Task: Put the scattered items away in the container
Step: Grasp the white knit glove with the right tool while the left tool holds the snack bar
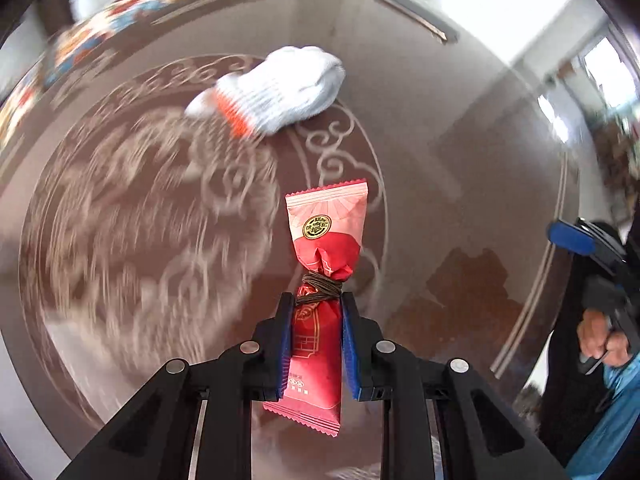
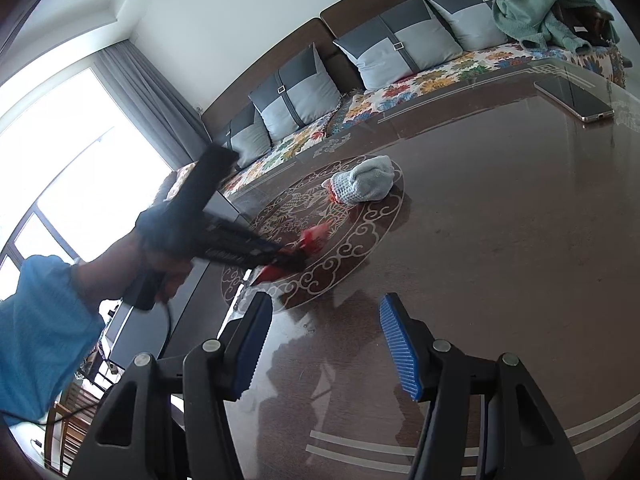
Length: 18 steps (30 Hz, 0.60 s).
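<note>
Red foil fills the gap between my left tongs [image 1: 313, 316]: they are pinched on a snack packet [image 1: 320, 280], a pink and red wrapper with a gold seal near its top and a dark cord wound round its middle. The blue pads [image 1: 285, 344] press on the packet's lower half, just under the cord, and its crimped top end points away from me while the bottom end hangs out below the pads. The packet is lifted off the desk [image 1: 460, 200], above the pale swirling medallion set into the brown top. Beyond it a white knitted glove [image 1: 276, 92] with an orange cuff lies on the far edge of that medallion, well apart from the packet. My right tongs [image 2: 324, 344] are spread wide with nothing between them, hovering over the near side of the desk [image 2: 500, 248]. From the right wrist view I see my left hand [image 2: 160, 268] holding its tool out over the medallion, the packet [image 2: 310, 240] a red blur at its tip, and the glove [image 2: 366, 180] further on. A phone [image 2: 576, 98] lies flat near the desk's far corner, and a sofa [image 2: 400, 76] with grey cushions stands behind it. I cannot see the container in either view.
</note>
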### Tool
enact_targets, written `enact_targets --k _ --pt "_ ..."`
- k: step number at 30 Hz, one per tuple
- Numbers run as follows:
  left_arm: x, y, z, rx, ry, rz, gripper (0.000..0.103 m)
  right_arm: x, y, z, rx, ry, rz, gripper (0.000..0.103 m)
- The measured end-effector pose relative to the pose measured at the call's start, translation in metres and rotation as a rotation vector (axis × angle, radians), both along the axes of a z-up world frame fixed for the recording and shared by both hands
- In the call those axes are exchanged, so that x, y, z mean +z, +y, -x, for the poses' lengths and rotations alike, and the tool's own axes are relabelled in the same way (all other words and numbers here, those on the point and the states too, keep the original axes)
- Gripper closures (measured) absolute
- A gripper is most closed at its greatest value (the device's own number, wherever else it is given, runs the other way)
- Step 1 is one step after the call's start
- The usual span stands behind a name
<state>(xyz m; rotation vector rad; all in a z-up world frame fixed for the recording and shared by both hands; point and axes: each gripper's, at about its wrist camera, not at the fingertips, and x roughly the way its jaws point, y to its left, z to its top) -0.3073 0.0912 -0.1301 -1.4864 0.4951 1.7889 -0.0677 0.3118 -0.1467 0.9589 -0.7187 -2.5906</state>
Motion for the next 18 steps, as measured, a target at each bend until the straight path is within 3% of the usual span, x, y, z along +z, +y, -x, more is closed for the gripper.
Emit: enact_targets --k 3,5,9,14,18 --pt "-0.006 -0.034 -0.031 0.118 0.025 -0.064 0.081 0.0 -0.001 0.001 -0.001 0.001 -0.02 0.046" --pt "-0.036 -0.037 -0.097 0.178 0.04 -0.093 0.081 0.002 -0.003 0.008 0.003 -0.003 -0.041 0.046" --pt "-0.023 -0.043 -0.114 0.252 0.082 -0.135 0.081 0.012 -0.005 0.045 0.012 -0.007 -0.112 0.046" --pt "-0.015 -0.053 -0.131 0.307 0.104 -0.211 0.081 0.021 -0.004 0.113 0.023 -0.001 -0.312 0.045" --pt "-0.016 -0.056 -0.137 0.318 0.101 -0.24 0.081 0.021 -0.021 0.162 0.157 0.012 -0.545 0.045"
